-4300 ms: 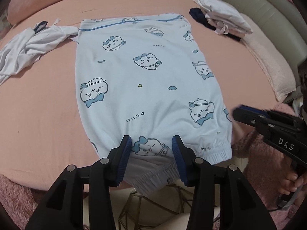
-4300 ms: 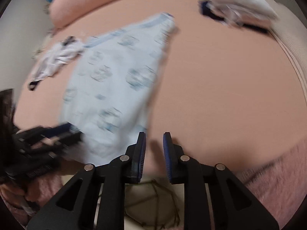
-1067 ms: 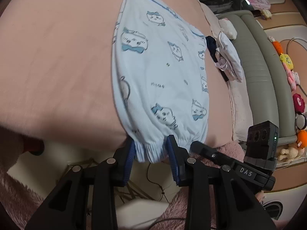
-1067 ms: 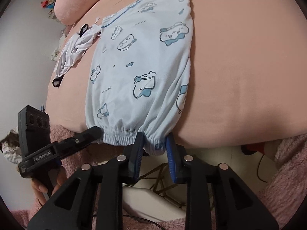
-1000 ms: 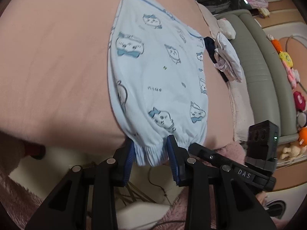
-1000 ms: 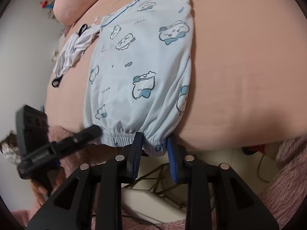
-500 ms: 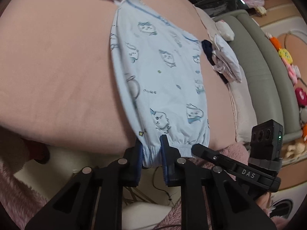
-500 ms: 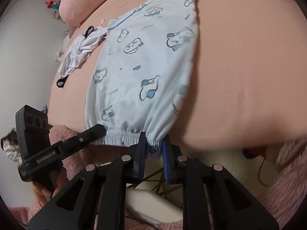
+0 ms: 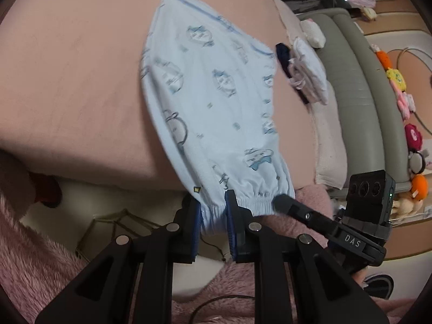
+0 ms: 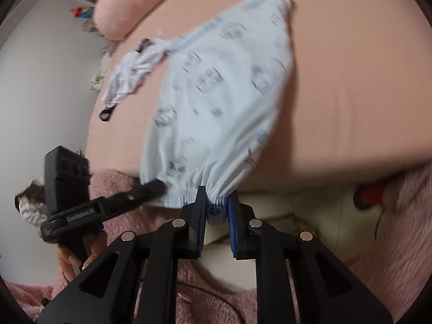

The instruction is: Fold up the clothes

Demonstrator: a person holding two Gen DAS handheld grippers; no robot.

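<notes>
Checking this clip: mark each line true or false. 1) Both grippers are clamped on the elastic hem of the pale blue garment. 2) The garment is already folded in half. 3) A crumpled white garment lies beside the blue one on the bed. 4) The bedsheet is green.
1) True: the left gripper and the right gripper each pinch the elastic hem of the blue garment.
2) False: it lies spread out, unfolded.
3) True: the white garment lies at its far corner.
4) False: the bedsheet is pink.

Pale blue garment [image 9: 216, 102], cartoon-print, blue-trimmed far edge, spread on pink bed; near elastic hem [image 10: 189, 194] gathered, raised off bed edge, fabric taut, blurred.
</notes>
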